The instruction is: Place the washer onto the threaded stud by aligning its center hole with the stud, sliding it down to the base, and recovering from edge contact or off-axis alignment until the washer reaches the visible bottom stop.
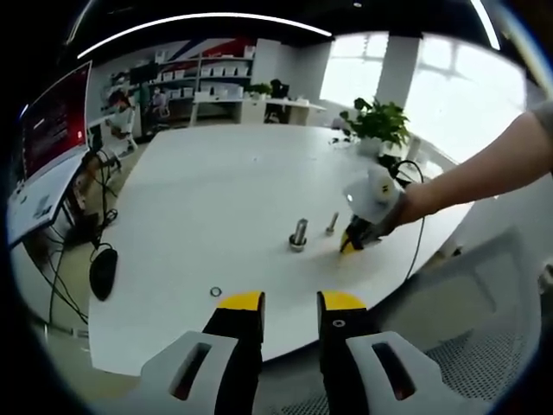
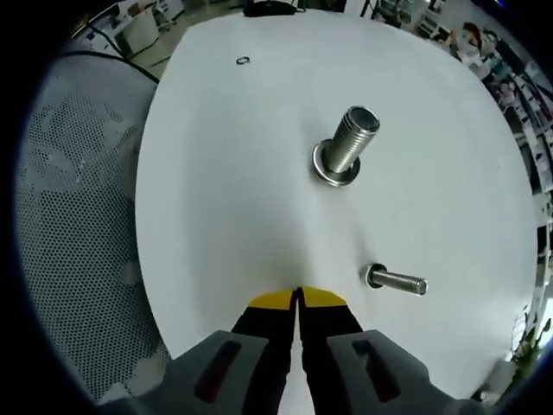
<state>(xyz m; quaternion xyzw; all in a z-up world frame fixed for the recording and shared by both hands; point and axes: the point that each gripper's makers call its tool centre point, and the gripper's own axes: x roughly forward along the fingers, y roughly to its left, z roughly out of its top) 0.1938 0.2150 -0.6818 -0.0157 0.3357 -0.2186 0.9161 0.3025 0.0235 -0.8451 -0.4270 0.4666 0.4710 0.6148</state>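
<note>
- The washer (image 1: 215, 292) lies flat and loose on the white surface (image 1: 190, 225), near the edge closest to the person; in the right gripper view it is a small ring (image 2: 243, 60) far off across the surface. Nothing touches it.
- The large threaded stud (image 2: 347, 143) stands upright on its wide round base, well apart from the washer; in the left gripper view it sits (image 1: 299, 233) toward the middle of the surface. Its base flange looks like the bottom stop the washer must reach, and the thread above it is bare.
- A smaller stud (image 2: 395, 280) stands just to one side of the large one, nearer the right gripper.
- The left gripper (image 1: 289, 301) hovers at the near edge with its jaws a narrow gap apart and nothing between them; the washer lies just beyond and left of its tips, so it seems poised for the pick-up.
- The right gripper (image 2: 299, 296) has its jaws pressed together and, as far as I can tell, holds nothing. It rests low on the surface by the smaller stud (image 1: 333, 223), perhaps parked there to leave the stud approach free; the person's forearm (image 1: 484, 173) reaches in from the right.
- A mesh chair back (image 2: 78, 216) stands beside the near edge.
</note>
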